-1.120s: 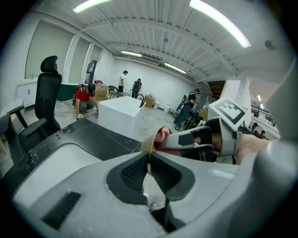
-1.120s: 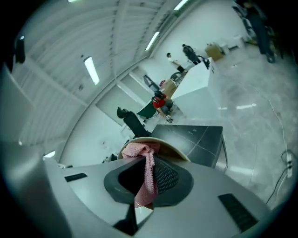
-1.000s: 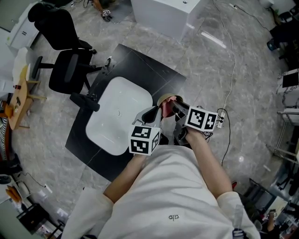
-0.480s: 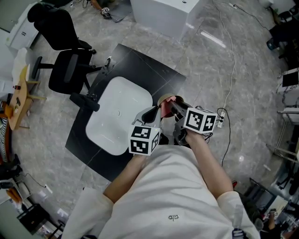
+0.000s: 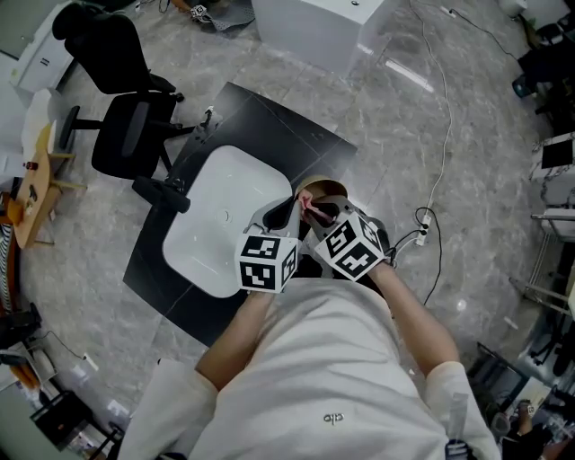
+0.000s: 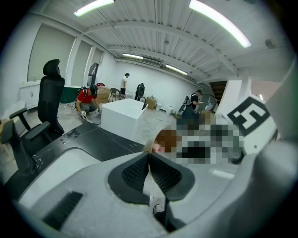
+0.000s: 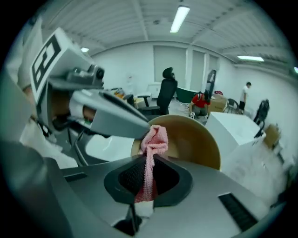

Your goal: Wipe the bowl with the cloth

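Note:
A tan bowl (image 5: pixel 329 186) is held tilted over the black table's near edge. My left gripper (image 5: pixel 289 212) is shut on the bowl's thin rim, which shows edge-on between its pads (image 6: pixel 160 174); a brown piece of the bowl (image 6: pixel 164 138) shows beyond them. My right gripper (image 5: pixel 314 210) is shut on a pink cloth (image 5: pixel 308 202). In the right gripper view the cloth (image 7: pixel 154 138) bunches up from the gripper (image 7: pixel 149 163) against the bowl's inside (image 7: pixel 193 139), right beside the left gripper's finger (image 7: pixel 116 116).
A white basin-shaped tray (image 5: pixel 216 225) lies in the black table (image 5: pixel 269 126). A black office chair (image 5: pixel 126 135) stands to the left, a white cabinet (image 5: pixel 314 27) beyond. A cable with a power strip (image 5: pixel 422 220) runs over the floor at the right. People stand far off.
My right gripper has rolled about its own axis and shifted left, close against the left gripper, with the cloth on the bowl. The left gripper and bowl moved slightly left.

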{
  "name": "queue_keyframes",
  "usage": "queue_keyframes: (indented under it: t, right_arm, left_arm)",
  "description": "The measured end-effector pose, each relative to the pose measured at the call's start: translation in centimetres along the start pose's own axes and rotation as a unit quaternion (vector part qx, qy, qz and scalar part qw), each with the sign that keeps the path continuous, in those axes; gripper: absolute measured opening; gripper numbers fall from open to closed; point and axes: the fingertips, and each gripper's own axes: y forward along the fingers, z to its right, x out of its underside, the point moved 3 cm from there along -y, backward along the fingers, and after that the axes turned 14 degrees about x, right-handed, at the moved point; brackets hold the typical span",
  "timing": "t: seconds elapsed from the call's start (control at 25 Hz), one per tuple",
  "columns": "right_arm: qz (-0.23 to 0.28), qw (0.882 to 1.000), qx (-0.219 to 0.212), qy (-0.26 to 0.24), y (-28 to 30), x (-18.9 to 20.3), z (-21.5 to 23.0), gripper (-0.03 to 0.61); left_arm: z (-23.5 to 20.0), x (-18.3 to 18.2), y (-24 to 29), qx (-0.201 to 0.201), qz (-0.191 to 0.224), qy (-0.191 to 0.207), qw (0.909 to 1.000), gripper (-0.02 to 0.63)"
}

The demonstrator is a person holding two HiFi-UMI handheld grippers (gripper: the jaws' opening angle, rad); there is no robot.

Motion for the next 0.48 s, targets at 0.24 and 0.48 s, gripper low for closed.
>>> queue_keyframes:
  t: [0.24, 0.48]
  right_arm:
    - [-0.043, 0.946, 0.078, -0.312, 0.2, 2.3, 0.7, 0.028]
    - [0.0, 0.82, 0.136, -0.557, 0.2, 1.7, 1.1, 0.028]
  left_arm:
    - [-0.4, 0.3, -0.1, -0.004, -0.019, 0.002, 0.9998, 0.02]
    - [-0.1, 0.3, 0.3, 0.002, -0.032, 0.008, 0.9994, 0.02]
